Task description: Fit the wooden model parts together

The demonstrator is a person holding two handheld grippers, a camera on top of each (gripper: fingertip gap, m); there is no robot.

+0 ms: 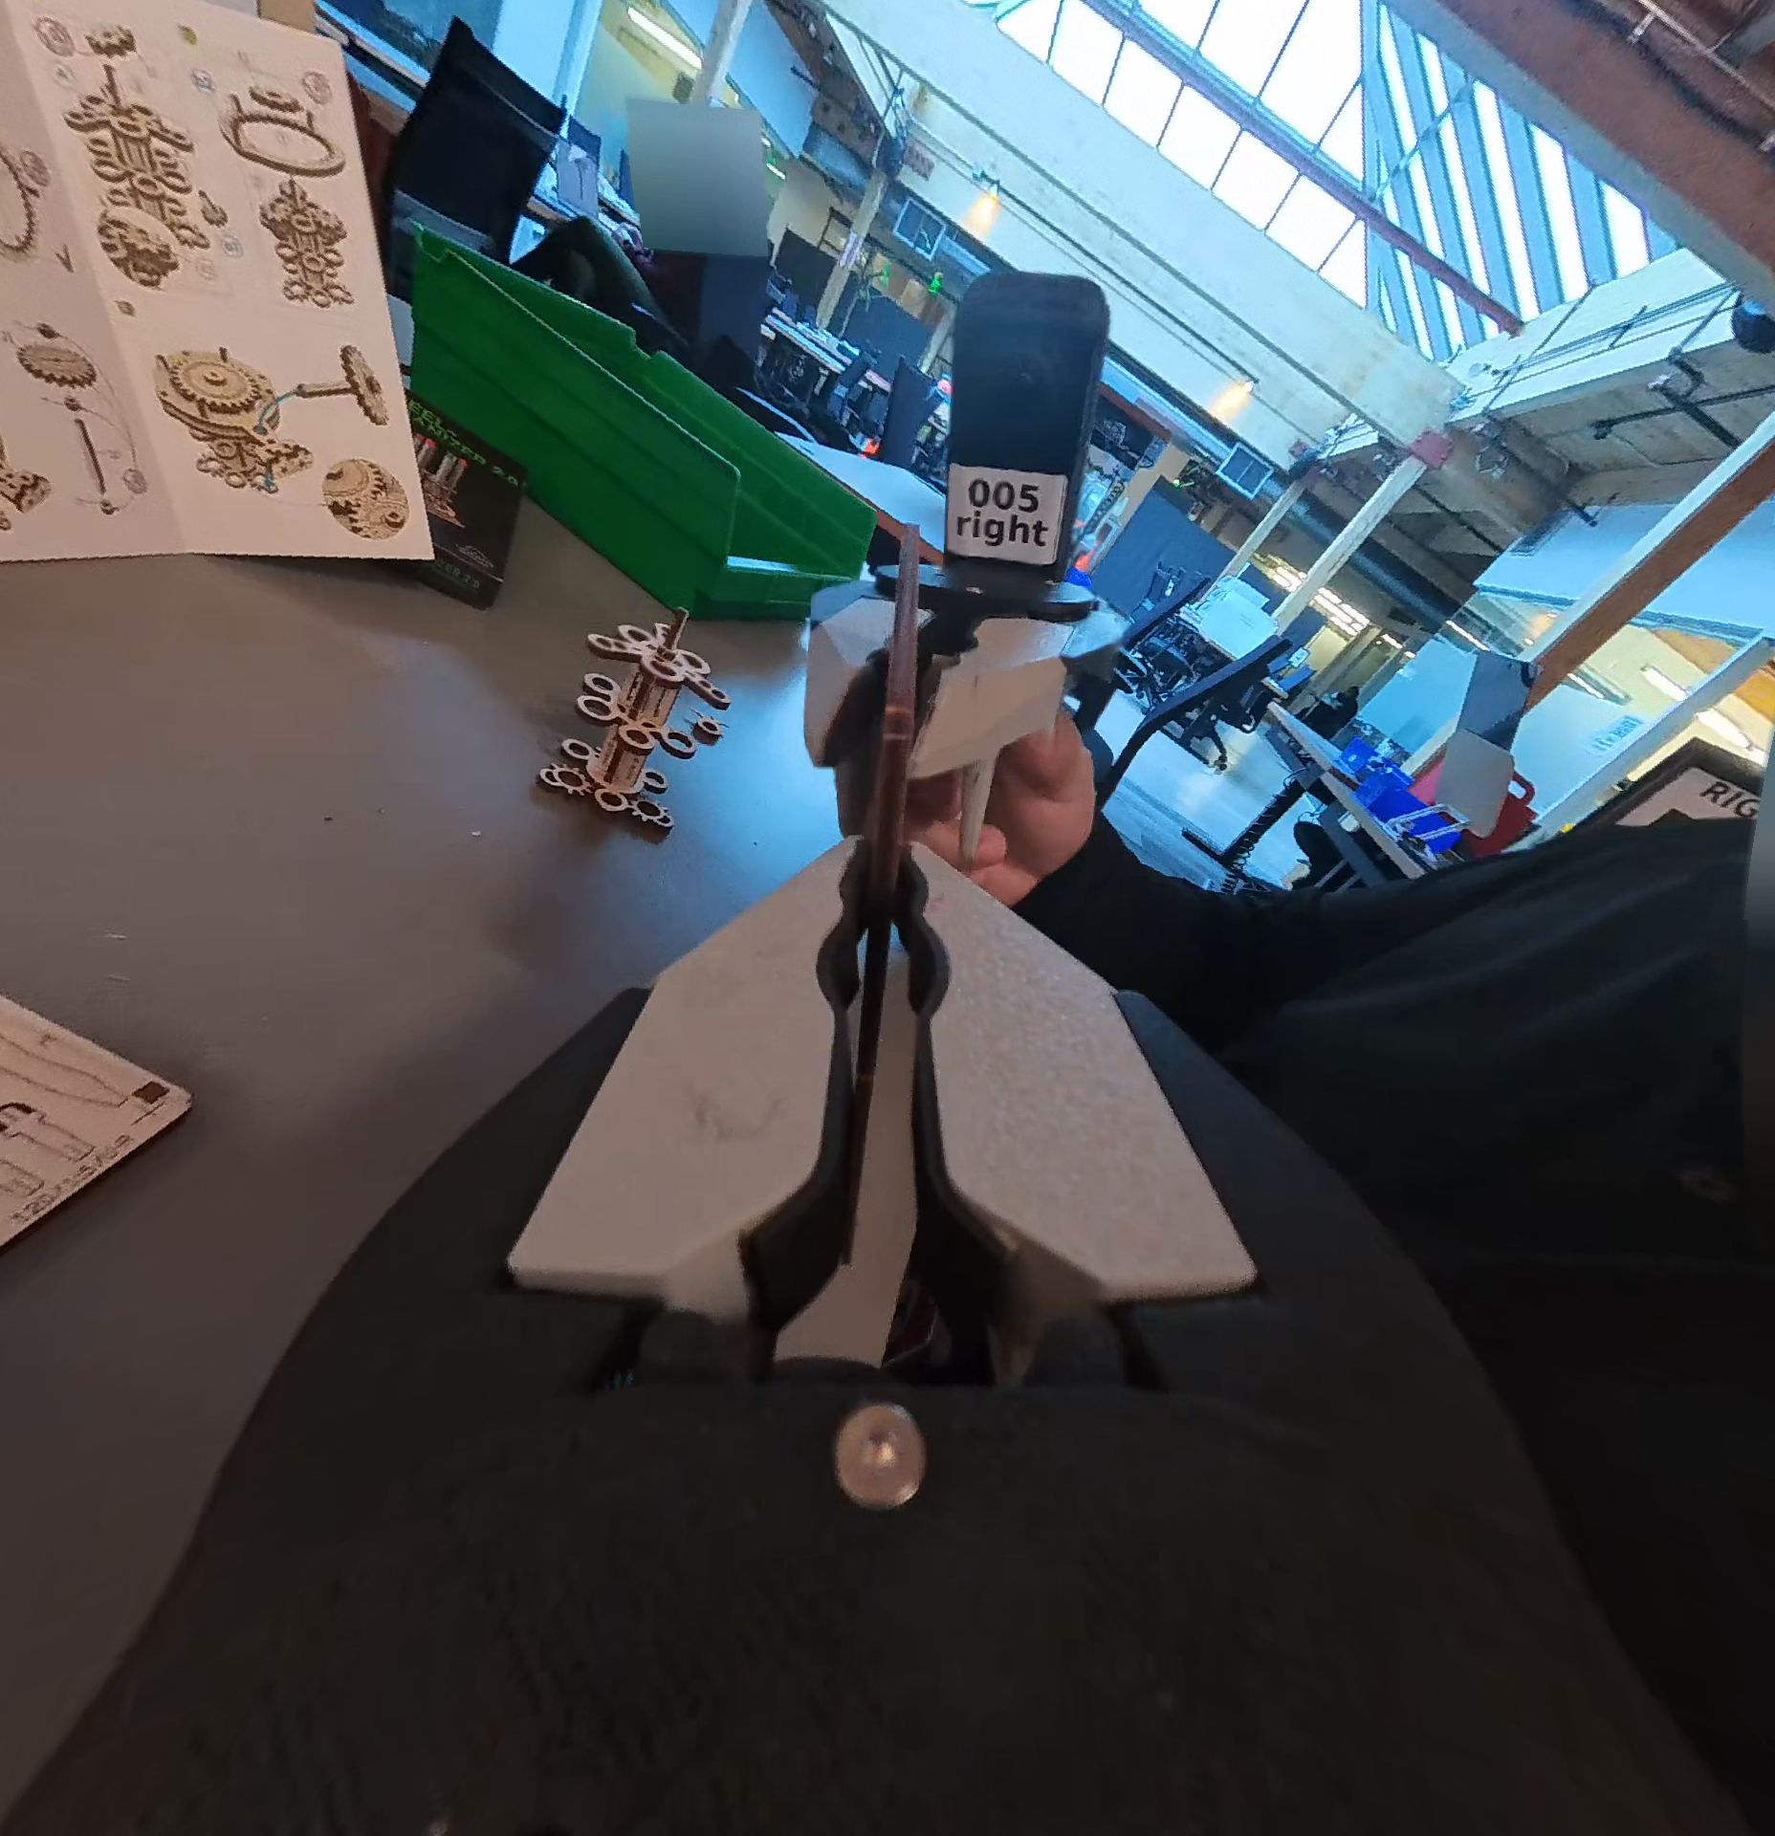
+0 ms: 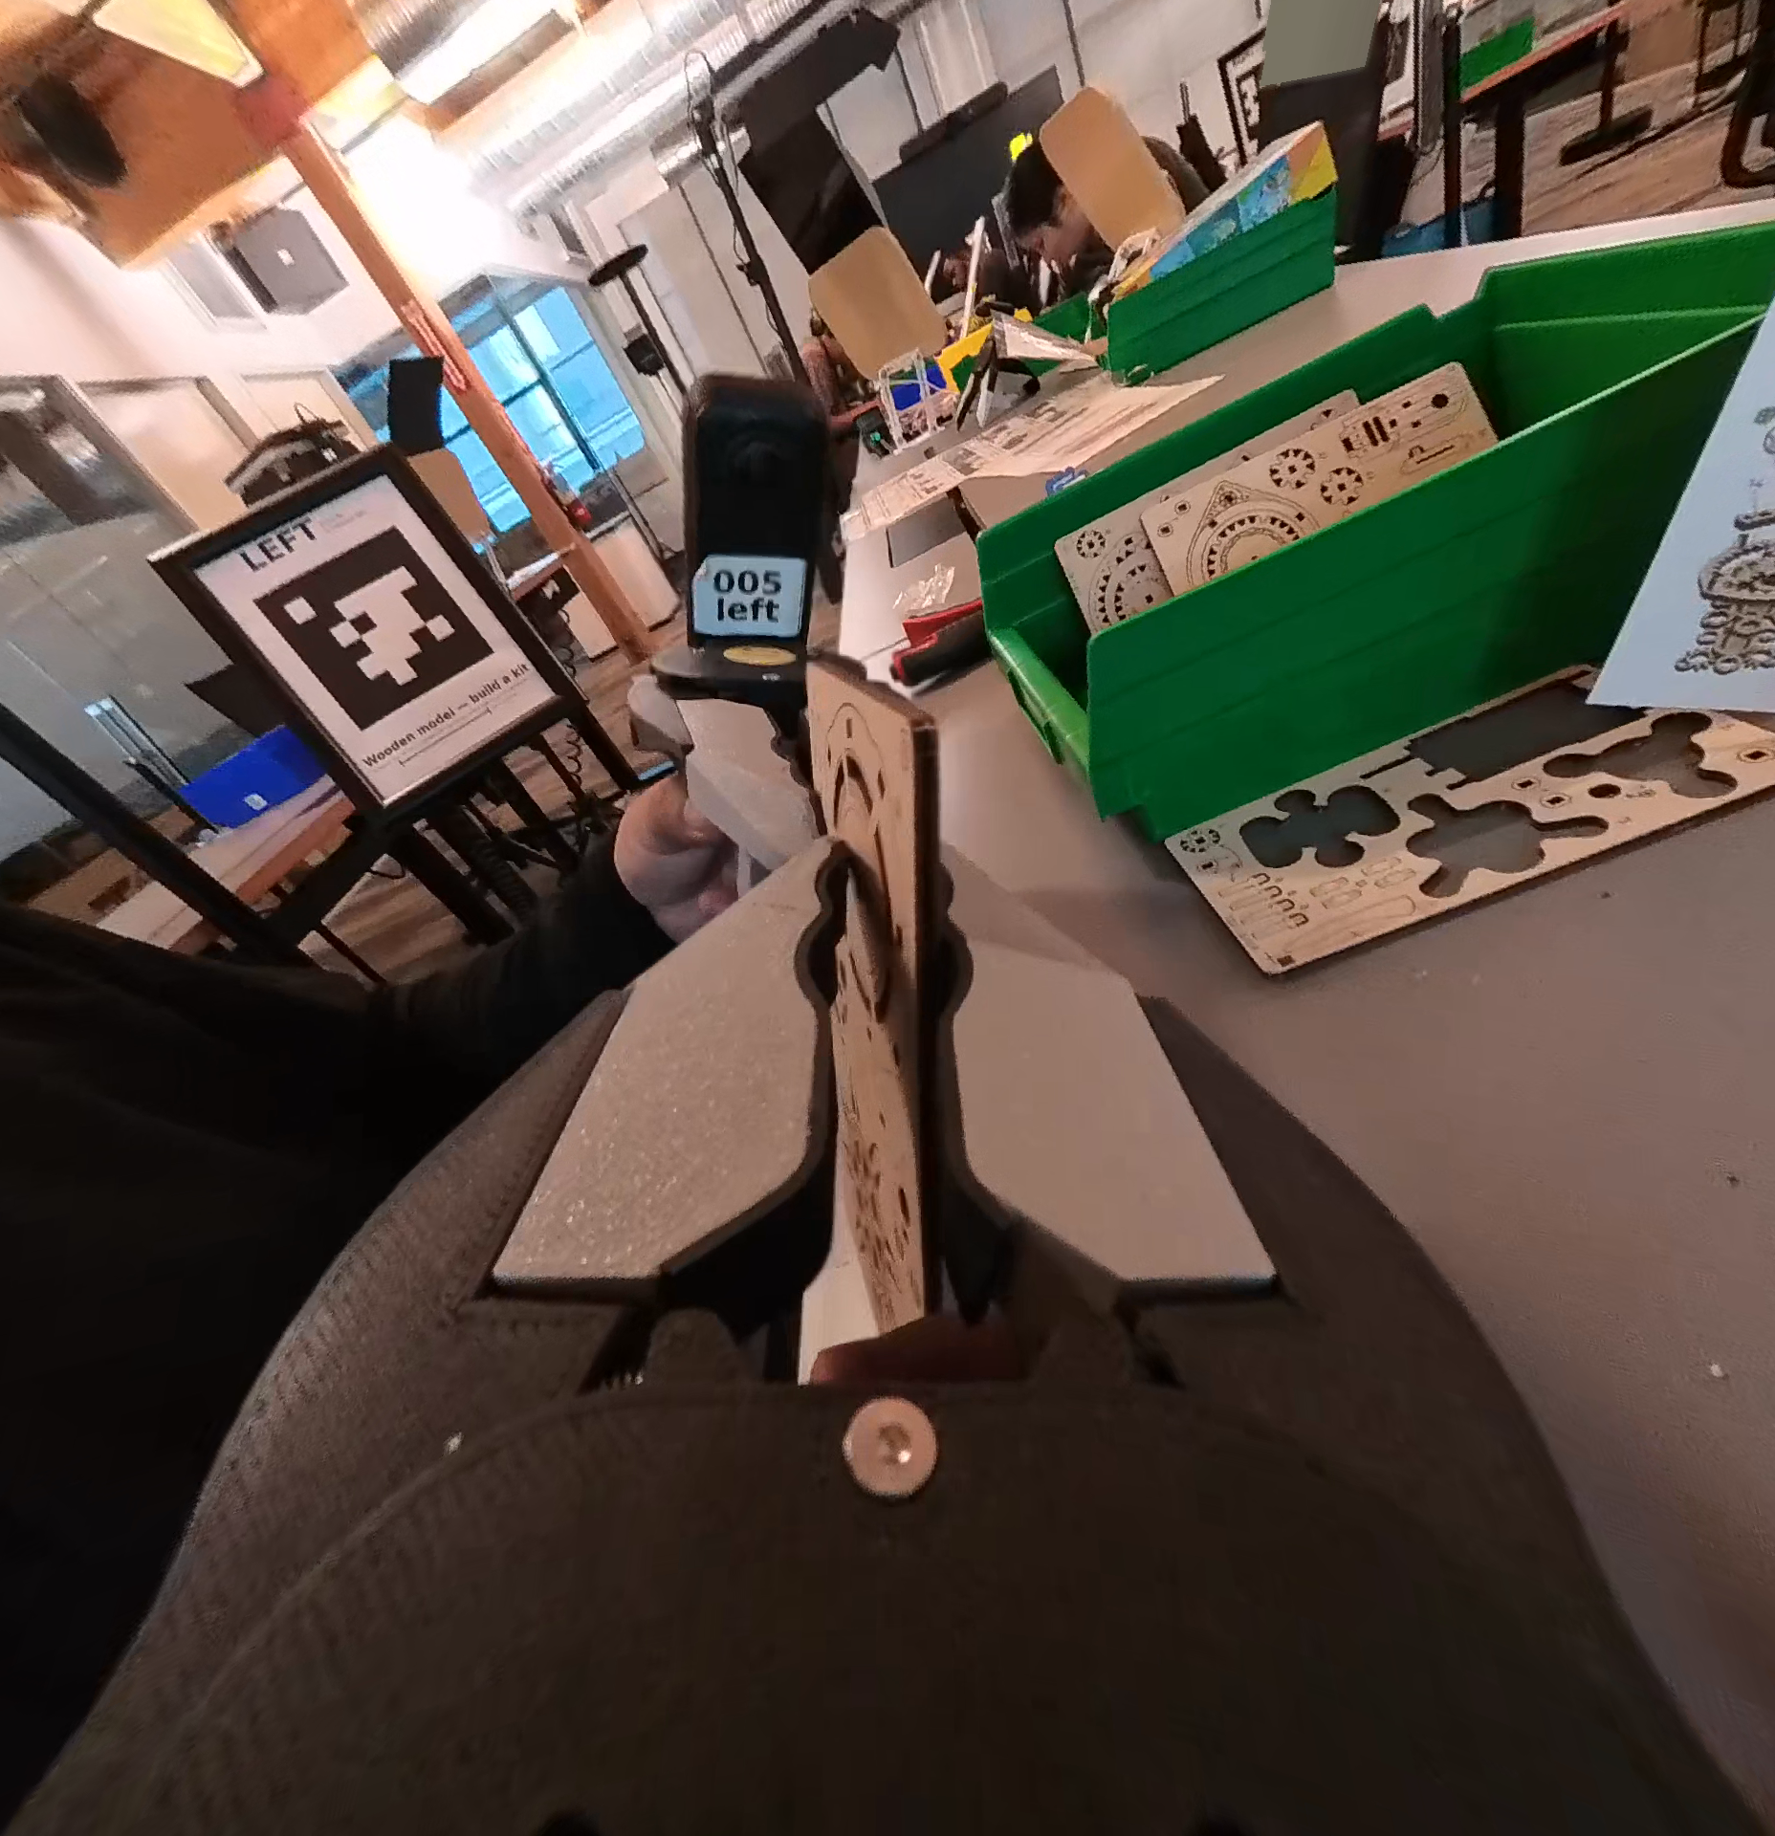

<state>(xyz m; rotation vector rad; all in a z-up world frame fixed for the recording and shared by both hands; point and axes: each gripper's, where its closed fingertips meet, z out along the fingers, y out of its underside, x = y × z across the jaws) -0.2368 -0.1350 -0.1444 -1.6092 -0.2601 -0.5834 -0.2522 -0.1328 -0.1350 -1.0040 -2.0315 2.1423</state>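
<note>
Right now both of my grippers clamp the same thin wooden sheet (image 2: 879, 994), held up in the air between them above the grey surface (image 1: 267, 795). Nearest, my left gripper (image 1: 879, 874) is narrowed onto one edge of it, so from there I see only a dark sliver; my right gripper (image 2: 888, 864) pinches the opposite end, where the laser-cut patterns on its face show. It looks like plywood: light, stiff along its length, but brittle across the cut-outs, so I judge it should be gripped on the solid border, not over the pierced parts, and never twisted between the two hands. Whether a part is ready to be pushed free I cannot really tell, the sheet being almost edge-on.

Farther out on the surface stands a half-built stack of small gears (image 1: 637, 730), delicate and best taken by its central axle. A spent sheet (image 2: 1480, 815) with empty holes lies flat beside the green bin (image 2: 1261, 636), which holds more uncut sheets (image 2: 1261, 497). The open instruction leaflet (image 1: 168, 298) stands propped up beyond.
</note>
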